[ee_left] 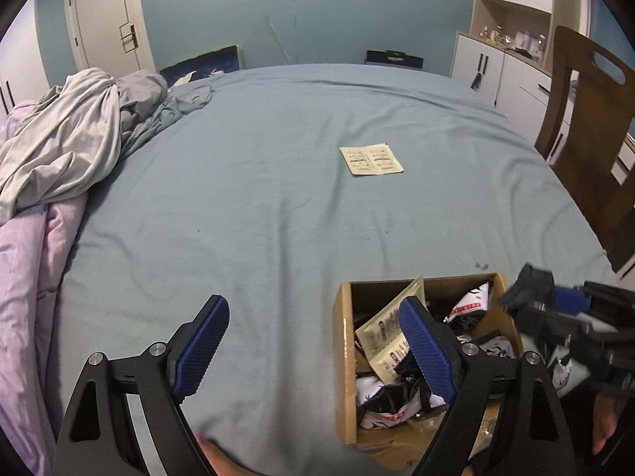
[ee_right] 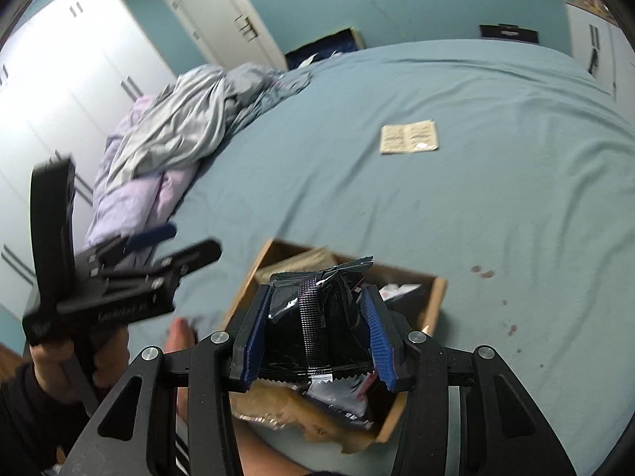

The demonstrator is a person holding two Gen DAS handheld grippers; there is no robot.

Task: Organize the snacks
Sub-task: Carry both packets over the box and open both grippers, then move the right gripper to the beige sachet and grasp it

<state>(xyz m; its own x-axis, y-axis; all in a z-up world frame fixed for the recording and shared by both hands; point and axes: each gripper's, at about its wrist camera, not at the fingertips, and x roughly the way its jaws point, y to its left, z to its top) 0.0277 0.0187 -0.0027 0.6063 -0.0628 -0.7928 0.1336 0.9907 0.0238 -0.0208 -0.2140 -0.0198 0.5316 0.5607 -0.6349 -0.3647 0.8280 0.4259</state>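
A cardboard box point(ee_left: 343, 361) sits on the near right of the blue bed sheet, holding several black-and-white and beige snack packets point(ee_left: 381, 333). My left gripper point(ee_left: 313, 341) is open and empty, its right finger over the box's left part. My right gripper point(ee_right: 315, 329) is shut on a black snack packet point(ee_right: 317, 317), held just above the box point(ee_right: 432, 305). The right gripper also shows blurred at the right of the left wrist view point(ee_left: 555, 309). A beige flat packet point(ee_left: 371, 159) lies alone mid-bed; it also shows in the right wrist view point(ee_right: 409, 137).
Crumpled grey clothes point(ee_left: 67, 135) and a lilac duvet point(ee_left: 24, 277) lie along the bed's left side. A wooden chair point(ee_left: 591, 135) stands at the right edge. White cabinets and a door line the walls beyond.
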